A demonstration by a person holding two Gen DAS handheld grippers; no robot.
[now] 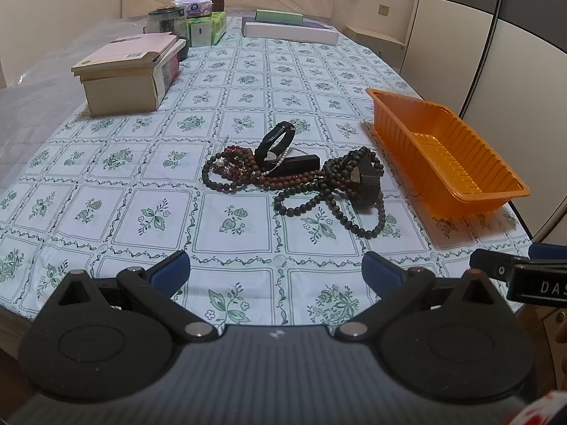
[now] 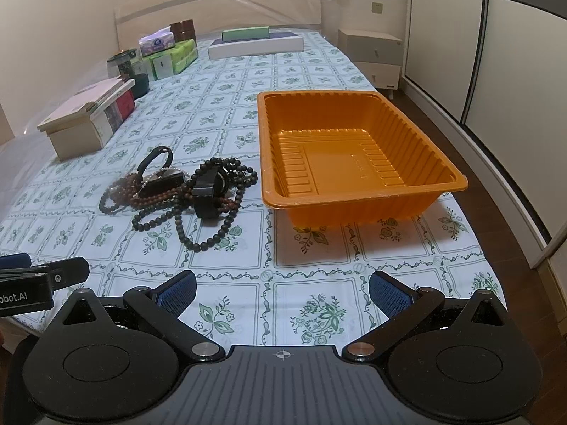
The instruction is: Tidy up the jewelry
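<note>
Both claws sit right at the near edge of the table, so that's where you start: your left gripper (image 1: 275,272) has its blue pads (image 1: 170,270) spread wide with nothing between them, and your right gripper (image 2: 282,291) is just as wide open and just as empty. Neither is touching anything, they just hover over the flowered tablecloth (image 1: 219,219), which makes sense if you're lining up a first grab. Straight ahead of the left claw is the jewelry pile (image 1: 294,177): dark bead strands (image 1: 354,219) looping out toward you, reddish-brown beads (image 1: 244,163) tangled behind, a little pearl strand (image 1: 283,157) poking through, and two black bracelets, one (image 1: 274,140) standing up on edge and the other (image 1: 366,180) lying over the beads. It's all knotted together, so I'd guess pulling one piece drags its neighbours along. The orange tray (image 2: 457,179) sits just to the right of the pile, apart from it and with nothing in it, dead ahead of your right claw, so it looks like the drop-off spot and nothing's been sorted yet. That layout suits a left pick, or the right one steadying the tray. Further back on the left are a stack of boxes (image 1: 120,81), a jar (image 1: 166,21) and tissue packs (image 1: 205,24), with flat boxes (image 1: 290,32) at the far end, all well clear of the job.
</note>
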